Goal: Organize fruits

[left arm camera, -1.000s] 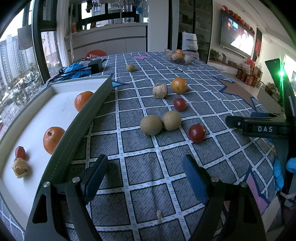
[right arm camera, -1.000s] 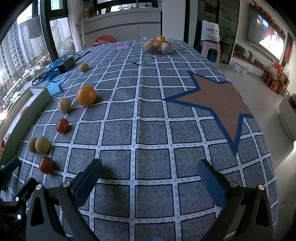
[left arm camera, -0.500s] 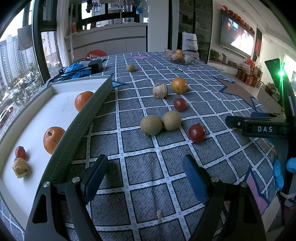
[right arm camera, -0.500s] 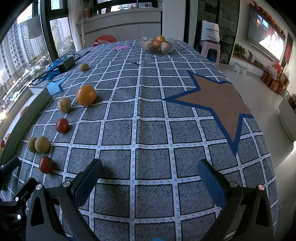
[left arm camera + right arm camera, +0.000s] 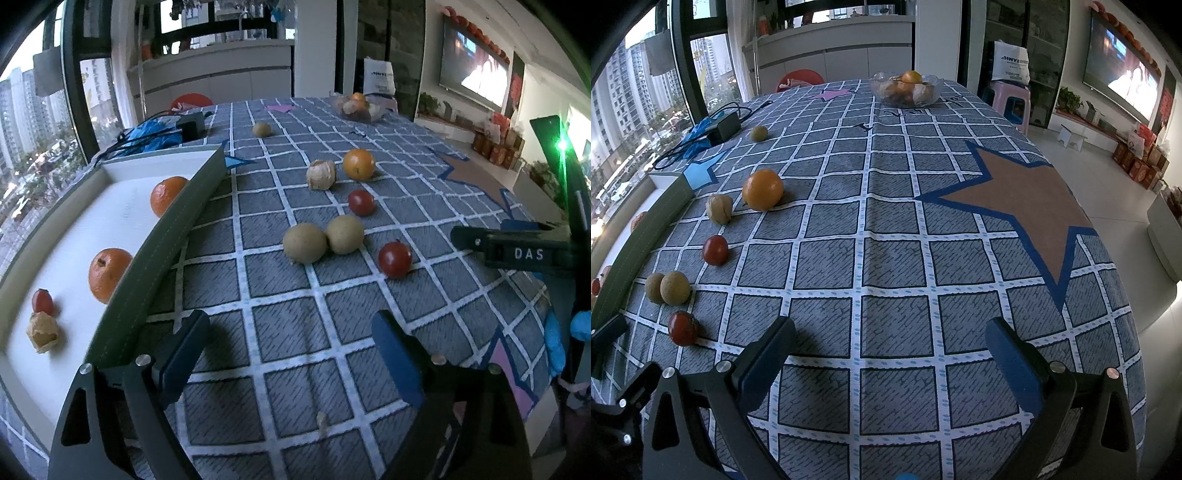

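Note:
My left gripper [image 5: 288, 325] hovers over the checked tablecloth beside the white tray [image 5: 173, 229], its jaws opening with nothing between them. The tray holds two oranges [image 5: 168, 194], a cherry tomato [image 5: 42, 301] and a husked physalis [image 5: 42, 330]. Ahead on the cloth lie two brown round fruits [image 5: 304, 242], two tomatoes [image 5: 394, 258], an orange [image 5: 358, 163] and a physalis [image 5: 320, 174]. My right gripper [image 5: 890, 328] stands open and empty over the cloth, to the right of the same fruits: orange [image 5: 762, 189], physalis [image 5: 719, 208], tomato [image 5: 683, 328].
A glass bowl [image 5: 905, 90] of fruit stands at the table's far end. One small brown fruit [image 5: 759, 133] lies near a black adapter [image 5: 727, 123] with cables. A brown star patch [image 5: 1027, 199] marks the cloth on the right, near the table edge.
The left gripper's jaws stand slightly wider apart than before. Neither hand has shifted, and no fruit has moved.

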Action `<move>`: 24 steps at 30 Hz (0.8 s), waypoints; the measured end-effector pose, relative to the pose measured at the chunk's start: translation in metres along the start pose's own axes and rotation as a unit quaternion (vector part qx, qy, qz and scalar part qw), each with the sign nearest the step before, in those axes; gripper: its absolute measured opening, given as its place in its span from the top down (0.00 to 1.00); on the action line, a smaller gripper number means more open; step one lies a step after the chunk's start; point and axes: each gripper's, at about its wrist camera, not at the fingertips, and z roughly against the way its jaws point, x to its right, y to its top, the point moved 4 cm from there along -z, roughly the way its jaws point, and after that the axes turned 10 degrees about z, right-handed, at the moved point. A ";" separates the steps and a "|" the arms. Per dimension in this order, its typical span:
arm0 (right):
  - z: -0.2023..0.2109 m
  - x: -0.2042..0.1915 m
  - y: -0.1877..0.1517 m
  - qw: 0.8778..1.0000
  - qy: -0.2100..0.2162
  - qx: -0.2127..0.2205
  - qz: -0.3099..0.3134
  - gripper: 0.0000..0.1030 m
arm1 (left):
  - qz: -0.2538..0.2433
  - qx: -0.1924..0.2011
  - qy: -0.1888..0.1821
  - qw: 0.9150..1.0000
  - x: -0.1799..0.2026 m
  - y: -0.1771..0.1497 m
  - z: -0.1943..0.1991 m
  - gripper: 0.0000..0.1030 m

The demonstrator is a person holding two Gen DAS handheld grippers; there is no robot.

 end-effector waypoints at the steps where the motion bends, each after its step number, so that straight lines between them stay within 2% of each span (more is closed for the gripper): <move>1: 0.000 0.000 0.000 1.000 0.000 0.000 0.000 0.00 | -0.004 0.000 0.003 1.000 -0.002 0.001 0.002 0.11; 5: 0.000 0.000 0.000 1.000 0.000 0.000 0.000 0.00 | -0.007 0.025 0.006 1.000 -0.012 0.010 0.020 0.11; 11: 0.000 0.000 0.000 1.000 0.000 0.000 0.000 0.00 | -0.014 0.012 0.006 1.000 -0.007 0.022 0.011 0.12; 15: 0.000 0.000 0.000 1.000 0.000 0.000 0.000 0.00 | -0.015 -0.013 -0.013 1.000 0.006 0.032 -0.004 0.21; 19: 0.000 0.000 0.000 1.000 -0.001 -0.001 0.000 0.00 | -0.035 -0.028 0.002 0.999 0.012 0.039 -0.016 0.30; 21: 0.000 0.000 0.000 1.000 -0.001 -0.001 0.000 0.00 | -0.042 -0.042 -0.002 0.998 0.013 0.042 -0.022 0.34; 24: 0.000 0.000 0.000 1.000 -0.001 -0.001 0.001 0.00 | -0.042 -0.058 -0.010 0.997 0.014 0.043 -0.030 0.51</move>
